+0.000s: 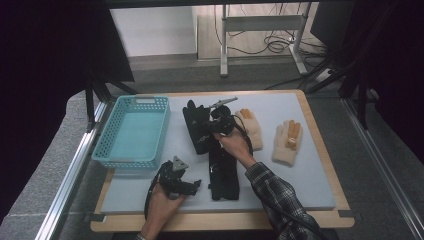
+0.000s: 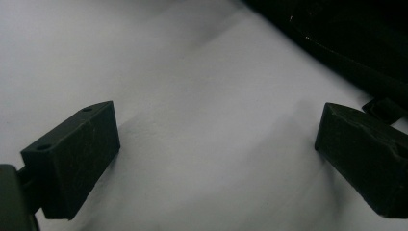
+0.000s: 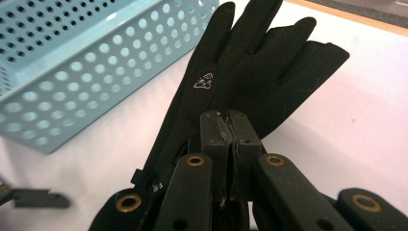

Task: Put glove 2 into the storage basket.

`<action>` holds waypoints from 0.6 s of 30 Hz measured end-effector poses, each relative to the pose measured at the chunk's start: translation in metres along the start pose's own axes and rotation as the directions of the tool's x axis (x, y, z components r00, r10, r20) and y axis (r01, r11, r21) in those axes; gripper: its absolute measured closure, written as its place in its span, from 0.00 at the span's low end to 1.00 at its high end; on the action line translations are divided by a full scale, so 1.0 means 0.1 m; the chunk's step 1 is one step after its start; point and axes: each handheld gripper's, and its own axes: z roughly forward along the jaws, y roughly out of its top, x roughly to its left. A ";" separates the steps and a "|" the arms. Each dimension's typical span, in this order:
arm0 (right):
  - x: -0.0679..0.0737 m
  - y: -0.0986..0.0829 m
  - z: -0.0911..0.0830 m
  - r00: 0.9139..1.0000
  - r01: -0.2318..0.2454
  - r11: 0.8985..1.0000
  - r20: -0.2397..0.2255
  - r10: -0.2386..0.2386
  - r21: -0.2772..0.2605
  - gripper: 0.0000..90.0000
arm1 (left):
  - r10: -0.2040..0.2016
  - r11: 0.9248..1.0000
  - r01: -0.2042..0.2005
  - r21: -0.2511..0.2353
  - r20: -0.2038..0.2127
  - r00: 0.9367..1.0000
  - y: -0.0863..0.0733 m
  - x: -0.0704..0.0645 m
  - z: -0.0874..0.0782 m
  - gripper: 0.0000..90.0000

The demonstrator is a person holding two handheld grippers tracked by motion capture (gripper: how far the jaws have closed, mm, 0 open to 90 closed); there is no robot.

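Right gripper [image 3: 230, 144] clamped on black glove [image 3: 240, 72], just right of blue basket [image 1: 132, 131]; glove's long axis runs fingers-away. Left gripper [image 2: 216, 159] jaws wide apart, holding nothing, near basket's front corner.

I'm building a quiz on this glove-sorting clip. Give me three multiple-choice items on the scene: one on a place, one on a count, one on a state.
1. Where does the basket stand on the table?
A. at its left
B. at its right
C. in the middle, between the gloves

2. How many cream gloves lie on the table?
A. one
B. two
C. four

3. How do the jaws of the left gripper stand?
A. shut on a glove
B. shut on nothing
C. open, above the bare mat

Key:
1 A, the high view shows it left of the black gloves.
2 B, one cream glove lies beside the right gripper, another farther right.
3 C, the left gripper view shows the jaws wide apart with mat between them.
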 end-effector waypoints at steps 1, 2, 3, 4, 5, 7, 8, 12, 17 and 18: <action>-0.01 -0.03 -0.06 1.000 -0.007 1.000 -0.005 0.006 -0.007 0.96 | 0.000 1.000 0.000 0.000 0.000 1.000 0.00 0.00 0.00 0.02; -0.01 -0.04 -0.10 1.000 -0.012 1.000 -0.007 0.012 -0.009 0.96 | 0.000 1.000 0.000 0.000 0.000 1.000 0.00 0.00 0.00 0.02; -0.01 -0.08 -0.16 1.000 -0.016 1.000 -0.009 0.016 -0.014 0.96 | 0.000 1.000 0.000 -0.001 0.000 1.000 0.00 0.00 0.00 0.02; -0.01 -0.10 -0.20 1.000 -0.022 1.000 -0.011 0.022 -0.015 0.96 | 0.000 1.000 0.000 -0.002 0.000 1.000 0.00 0.00 0.00 0.02; 0.00 -0.14 -0.27 1.000 -0.027 0.999 -0.014 0.026 -0.021 0.96 | 0.001 1.000 -0.001 0.000 -0.001 1.000 0.00 0.00 0.00 0.02; 0.01 -0.20 -0.38 0.999 -0.043 0.999 -0.024 0.043 -0.029 0.96 | 0.000 1.000 0.000 -0.002 0.000 1.000 0.00 0.00 0.00 0.02; 0.01 -0.24 -0.43 0.998 -0.051 0.998 -0.027 0.050 -0.031 0.96 | 0.000 1.000 0.000 -0.002 0.000 1.000 0.00 0.00 0.00 0.02; 0.03 -0.34 -0.60 0.997 -0.068 0.997 -0.029 0.067 -0.042 0.96 | -0.001 1.000 0.001 -0.003 0.001 1.000 0.00 0.00 0.00 0.02; 0.11 -0.62 -0.87 0.991 -0.131 0.990 -0.044 0.128 -0.054 0.96 | 0.000 1.000 0.000 -0.001 0.000 1.000 0.00 0.00 0.00 0.02; 0.12 -0.67 -0.90 0.989 -0.141 0.988 -0.042 0.139 -0.056 0.96 | 0.001 1.000 -0.001 -0.001 -0.001 1.000 0.00 0.00 0.00 0.02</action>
